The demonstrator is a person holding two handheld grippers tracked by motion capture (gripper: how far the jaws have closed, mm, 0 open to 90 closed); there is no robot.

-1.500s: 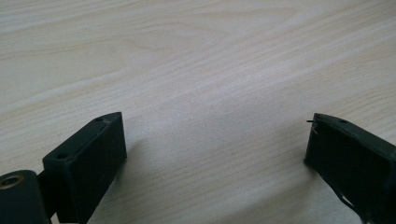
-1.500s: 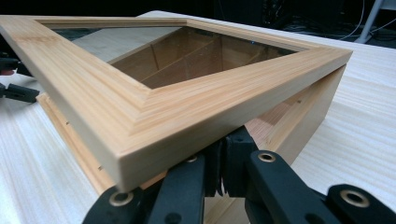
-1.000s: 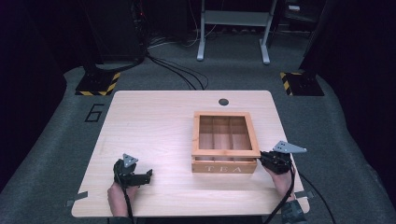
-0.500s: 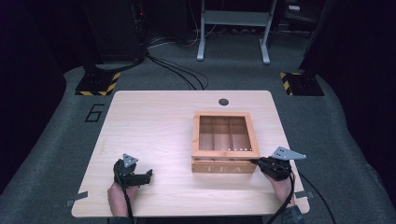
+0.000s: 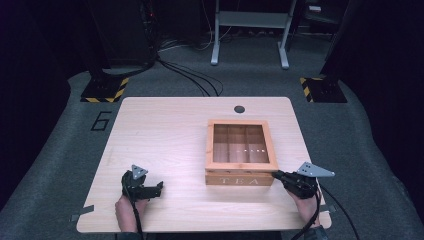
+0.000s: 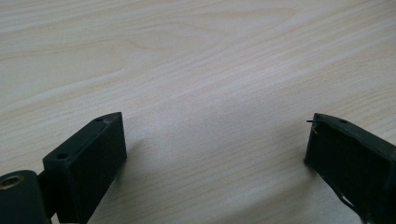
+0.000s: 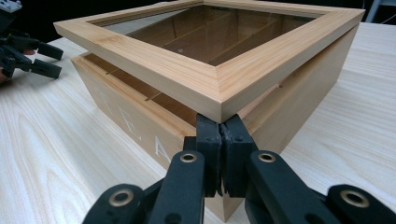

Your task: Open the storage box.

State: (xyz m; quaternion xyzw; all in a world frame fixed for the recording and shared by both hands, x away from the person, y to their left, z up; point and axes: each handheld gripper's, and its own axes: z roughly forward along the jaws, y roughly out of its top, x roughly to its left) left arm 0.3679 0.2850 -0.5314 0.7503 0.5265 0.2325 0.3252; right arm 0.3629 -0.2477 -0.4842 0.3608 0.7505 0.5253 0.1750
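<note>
The right gripper has its two black jaws pressed flat together, with nothing between them. Their tips are wedged under the near corner of the glass-paned wooden lid of a light wooden tea box, and that corner sits raised off the box body, leaving a narrow gap along the front edge. Just beyond the jaw tips, the white letters "TEA" run along the box's front wall, and through the gap the wooden dividers inside can be made out.

In the high view the right gripper touches the box at its front right corner, with a grey three-cornered plate on top and the person's right hand behind it. The lid lies over the box, its pane showing the compartments below.

The left gripper rests low over the pale wooden worktop, well apart from the box and to its left, held by the person's left hand. Its jaws stand wide apart and hold nothing; bare worktop lies between them. From the right gripper view, the left gripper sits far off beyond the box's left end.
</note>
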